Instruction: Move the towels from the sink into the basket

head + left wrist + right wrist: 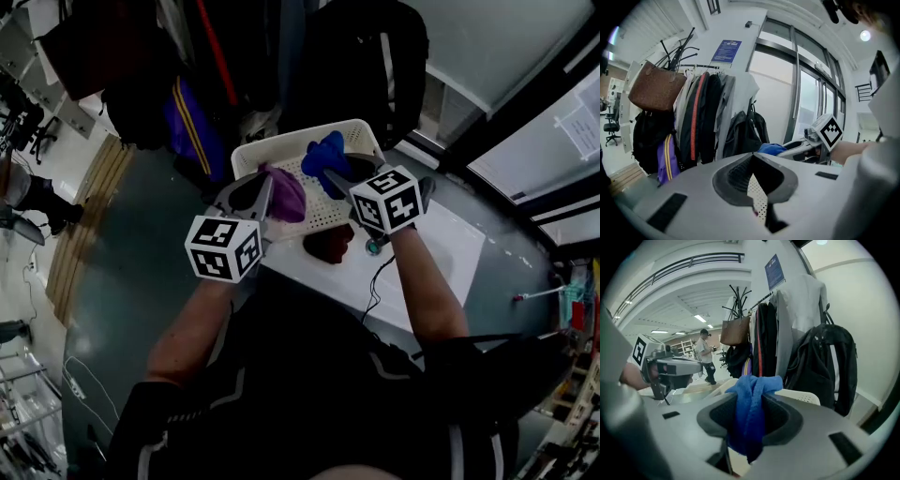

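Head view: the left gripper (266, 186) is clamped on a purple towel (289, 195), which hangs from its tip over the left side of the white basket (248, 161). The right gripper (331, 176) pinches a blue towel (326, 153) over the basket's far right corner. The basket stands at the far edge of the white table (450, 253), toward its left corner. The sink cannot be made out, so whether more towels wait there is unclear.

Left gripper view: the jaws meet at the tip, with only a speck of purple showing below them against the basket's perforated wall. The blue towel shows beyond, at the other gripper's tip.

Right gripper view: the blue towel is bunched between the jaws, draped over and below them, with the basket's rim (802, 397) just behind.

Judged from this, both towels are lifted and carried to the basket; what remains is to lower and release them inside
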`<state>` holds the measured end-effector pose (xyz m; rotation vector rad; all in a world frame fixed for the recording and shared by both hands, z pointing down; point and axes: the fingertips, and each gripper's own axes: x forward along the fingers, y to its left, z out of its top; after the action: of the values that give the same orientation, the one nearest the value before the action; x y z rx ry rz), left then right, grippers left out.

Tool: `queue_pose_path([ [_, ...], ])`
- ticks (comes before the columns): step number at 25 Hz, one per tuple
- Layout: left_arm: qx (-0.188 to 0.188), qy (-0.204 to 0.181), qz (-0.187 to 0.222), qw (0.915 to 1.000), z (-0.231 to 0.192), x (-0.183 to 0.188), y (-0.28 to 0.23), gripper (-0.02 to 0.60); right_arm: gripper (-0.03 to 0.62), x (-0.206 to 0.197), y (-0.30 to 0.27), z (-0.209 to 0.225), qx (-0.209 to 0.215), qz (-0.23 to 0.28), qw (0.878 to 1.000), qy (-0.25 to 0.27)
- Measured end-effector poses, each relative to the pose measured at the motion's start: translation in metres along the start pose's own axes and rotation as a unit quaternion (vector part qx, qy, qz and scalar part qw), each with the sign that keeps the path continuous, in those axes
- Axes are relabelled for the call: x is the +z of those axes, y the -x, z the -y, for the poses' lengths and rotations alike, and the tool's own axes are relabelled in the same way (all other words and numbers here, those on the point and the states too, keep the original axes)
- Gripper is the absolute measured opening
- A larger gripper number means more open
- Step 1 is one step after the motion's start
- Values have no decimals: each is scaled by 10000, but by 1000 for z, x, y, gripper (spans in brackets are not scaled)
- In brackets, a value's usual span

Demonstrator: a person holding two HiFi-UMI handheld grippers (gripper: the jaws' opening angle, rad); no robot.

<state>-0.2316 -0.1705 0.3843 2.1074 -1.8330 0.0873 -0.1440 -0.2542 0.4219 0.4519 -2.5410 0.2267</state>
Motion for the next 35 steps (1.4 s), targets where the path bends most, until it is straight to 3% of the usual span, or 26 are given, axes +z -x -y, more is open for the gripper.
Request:
queue_pose_path([
  [12, 444, 227, -366, 9981, -47, -20, -38, 3, 155, -70, -100, 35, 39, -1344, 9905, -273],
  [27, 192, 487, -544, 9971, -67, -34, -42, 3, 160, -145, -166, 46, -124, -2764, 9593, -570],
  [35, 146, 510, -545, 9971, -70, -35, -35, 3, 166, -159, -172, 41, -176, -2927, 9536, -679],
])
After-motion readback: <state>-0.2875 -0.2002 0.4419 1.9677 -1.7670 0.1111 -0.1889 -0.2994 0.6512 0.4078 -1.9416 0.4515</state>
